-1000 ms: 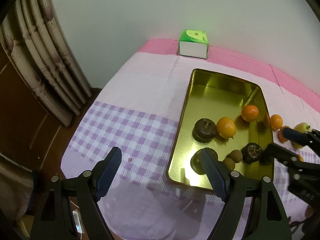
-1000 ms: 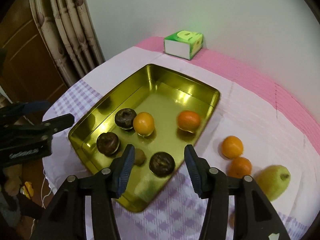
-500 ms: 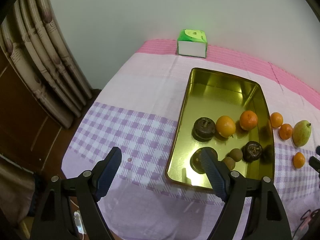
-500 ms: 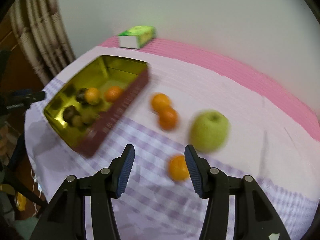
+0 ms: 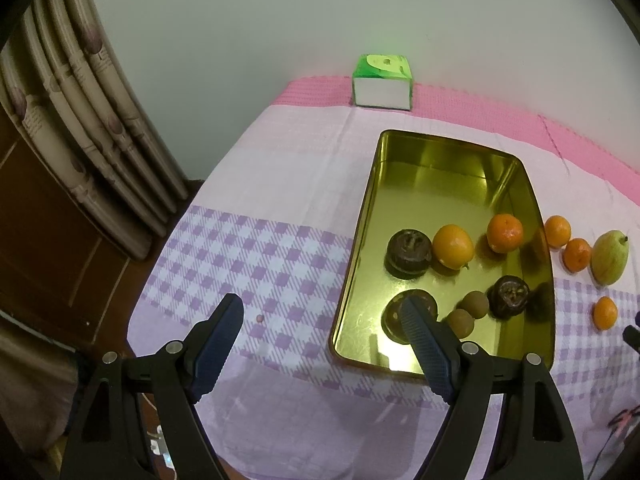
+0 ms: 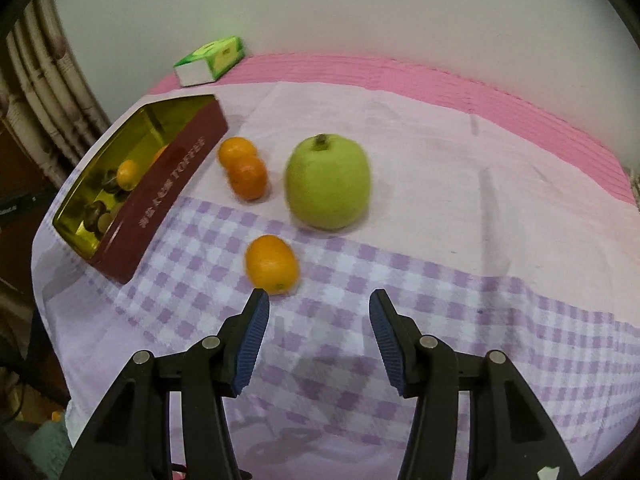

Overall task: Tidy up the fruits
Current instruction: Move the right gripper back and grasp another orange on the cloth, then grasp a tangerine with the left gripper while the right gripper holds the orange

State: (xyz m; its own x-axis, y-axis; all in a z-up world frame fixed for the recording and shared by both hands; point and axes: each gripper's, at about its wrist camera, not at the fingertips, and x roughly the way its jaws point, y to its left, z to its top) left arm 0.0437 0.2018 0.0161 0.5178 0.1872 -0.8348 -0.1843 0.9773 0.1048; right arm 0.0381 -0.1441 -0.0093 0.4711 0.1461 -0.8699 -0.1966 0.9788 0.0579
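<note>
A gold tin tray [image 5: 440, 152] with dark red outer walls [image 6: 160, 204] holds two oranges [image 5: 453, 246], three dark brown fruits [image 5: 409, 253] and two small brown ones [image 5: 474, 303]. On the cloth to its right lie three oranges [image 6: 272, 264] and a green pear [image 6: 327, 182]. My right gripper [image 6: 318, 308] is open and empty, just in front of the nearest orange and the pear. My left gripper [image 5: 322, 316] is open and empty, above the tray's near left corner.
A green and white tissue box [image 5: 383, 82] stands at the back by the wall. A curtain [image 5: 80, 128] hangs at the left, beside the table's left edge. The cloth is pink at the back, purple checked in front.
My right gripper has swung from over the tray to the loose fruit on the right and come closer to the orange and pear. My left gripper has barely moved.
</note>
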